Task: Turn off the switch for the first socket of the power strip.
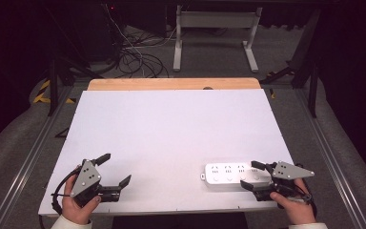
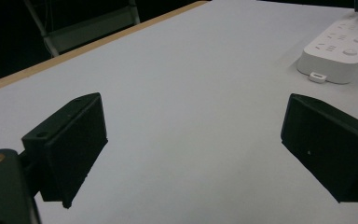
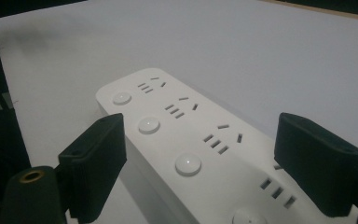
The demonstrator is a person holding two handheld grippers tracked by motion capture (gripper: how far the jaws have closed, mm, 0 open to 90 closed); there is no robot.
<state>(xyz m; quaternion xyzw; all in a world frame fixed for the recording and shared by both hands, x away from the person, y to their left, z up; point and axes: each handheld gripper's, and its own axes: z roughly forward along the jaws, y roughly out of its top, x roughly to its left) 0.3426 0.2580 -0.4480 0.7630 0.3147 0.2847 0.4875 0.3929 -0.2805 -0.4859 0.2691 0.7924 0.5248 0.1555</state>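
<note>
A white power strip lies flat on the white surface, close to its near edge and toward my right side. Its top carries a row of socket groups, each a pair of slots over a three-slot set, and a round button sits beside each group; I can read no brand, label or lettering anywhere on it. A small white tab juts from the strip's left end. My right gripper is at the strip's right end with its jaws spread wide, one on the far side of the strip and one on the near side, straddling the body without clamping it; whether either jaw touches the plastic I cannot tell. In the right gripper view the strip runs between those two black jaws, its buttons and slots facing up. My left gripper is well apart from the strip, off to its left near the same front edge of the surface, jaws also spread wide and holding nothing, with bare surface between them.
</note>
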